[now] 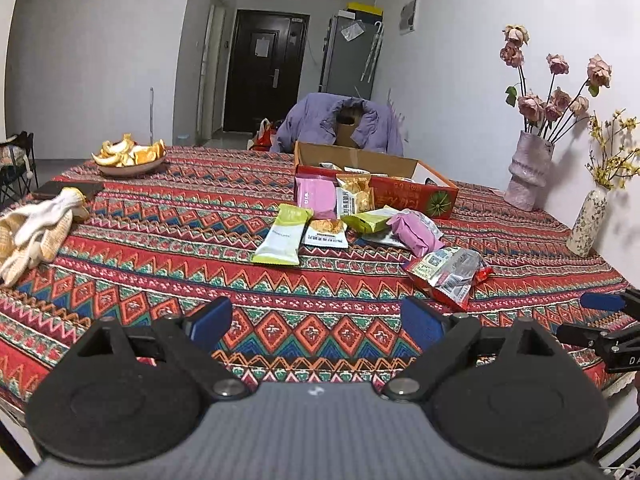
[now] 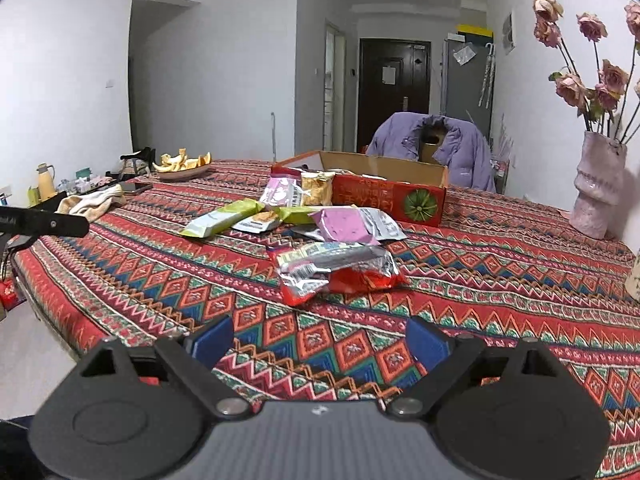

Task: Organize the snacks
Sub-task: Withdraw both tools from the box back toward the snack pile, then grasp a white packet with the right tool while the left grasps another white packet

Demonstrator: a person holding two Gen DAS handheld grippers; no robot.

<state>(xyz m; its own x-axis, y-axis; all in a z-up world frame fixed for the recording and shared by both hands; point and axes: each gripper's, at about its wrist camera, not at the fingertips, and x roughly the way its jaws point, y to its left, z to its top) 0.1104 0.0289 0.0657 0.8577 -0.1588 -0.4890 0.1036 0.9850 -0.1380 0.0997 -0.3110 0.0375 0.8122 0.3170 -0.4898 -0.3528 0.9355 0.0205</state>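
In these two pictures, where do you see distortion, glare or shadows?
Left wrist view: fisheye bends the walls, corners go black, and the pink vase throws a soft shadow on the wall. Right wrist view: same curving; the foil of the red snack bag glares.

White walls, dark door (image 1: 267, 76) down the hall, purple-jacketed chair (image 1: 338, 124) behind the patterned tablecloth (image 1: 200, 220).

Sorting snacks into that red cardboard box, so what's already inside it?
In the red cardboard box, only the tops of a few snack packets show above the near wall. The wall hides everything lower, so their number, kind and the box floor cannot be seen.
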